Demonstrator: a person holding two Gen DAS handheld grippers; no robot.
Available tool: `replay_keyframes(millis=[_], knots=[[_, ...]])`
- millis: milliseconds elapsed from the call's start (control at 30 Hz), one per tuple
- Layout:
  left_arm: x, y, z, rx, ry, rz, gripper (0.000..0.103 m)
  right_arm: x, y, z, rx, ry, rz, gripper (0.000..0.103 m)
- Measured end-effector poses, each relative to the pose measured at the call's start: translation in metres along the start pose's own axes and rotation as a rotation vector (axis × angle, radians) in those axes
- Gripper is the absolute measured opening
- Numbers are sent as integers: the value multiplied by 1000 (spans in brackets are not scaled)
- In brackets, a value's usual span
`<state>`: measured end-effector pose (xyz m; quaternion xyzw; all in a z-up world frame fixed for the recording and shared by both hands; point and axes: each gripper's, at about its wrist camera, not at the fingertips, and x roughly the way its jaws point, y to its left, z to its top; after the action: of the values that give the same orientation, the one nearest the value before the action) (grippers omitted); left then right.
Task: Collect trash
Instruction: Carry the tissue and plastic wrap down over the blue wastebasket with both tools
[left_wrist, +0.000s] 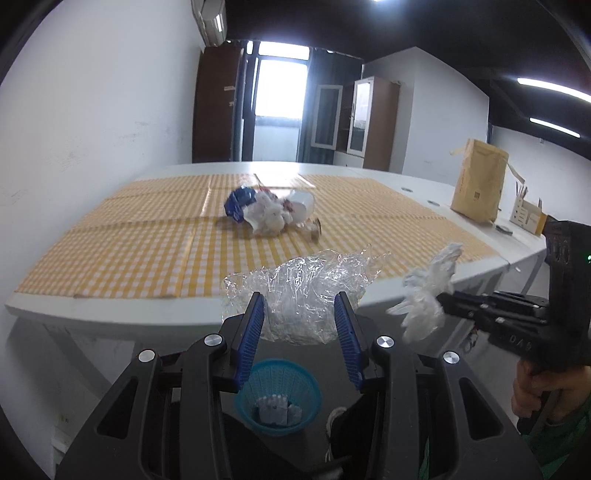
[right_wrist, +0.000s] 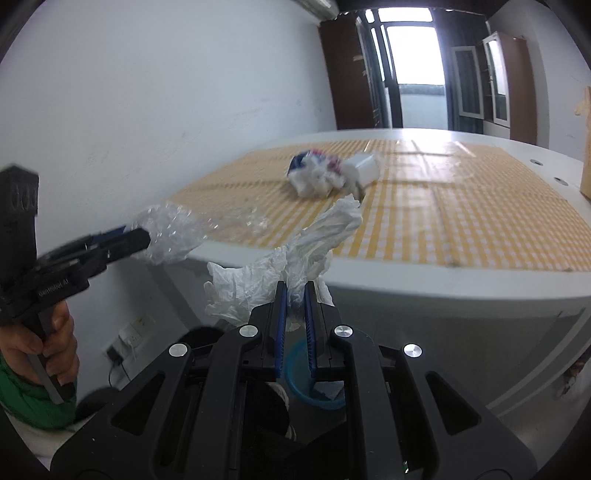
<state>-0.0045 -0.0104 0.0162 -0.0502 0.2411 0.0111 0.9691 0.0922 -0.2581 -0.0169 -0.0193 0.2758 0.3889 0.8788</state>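
Left tool (left_wrist: 300, 325) w/ clear wrap (left_wrist: 299, 291), bin (left_wrist: 282, 398) part-hidden

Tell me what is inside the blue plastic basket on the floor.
The blue plastic basket holds crumpled white paper at its bottom. The left gripper hides part of the rim; anything beneath the paper is covered.

trash pile (left_wrist: 271, 214): on bench (left_wrist: 110, 310), mid | paper bag (left_wrist: 478, 181): right of pile | basket (left_wrist: 277, 397): on floor, before bench
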Motion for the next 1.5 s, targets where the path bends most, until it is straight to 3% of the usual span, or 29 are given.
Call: replay_keyframes(millis=[367,767,933,1100,1400,1500], knots=[[35,17,-68,-21,174,1,39,51,1,-64,14,183,6,9],[110,43,-111,-109,286,-14,39,116,-24,-105,67,307,-52,9],[153,57,-132,-170,371,-48,39,157,-35,-124,96,390,-68,9],[195,75,-142,-256,459,-40,39,200,-50,-133,124,454,-89,9],[263,89,-157,-268,538,42,39,271,-62,-150,178,577,-102,9],[277,95,-161,-315,579,34,39,290,-66,-155,189,608,-107,9]])
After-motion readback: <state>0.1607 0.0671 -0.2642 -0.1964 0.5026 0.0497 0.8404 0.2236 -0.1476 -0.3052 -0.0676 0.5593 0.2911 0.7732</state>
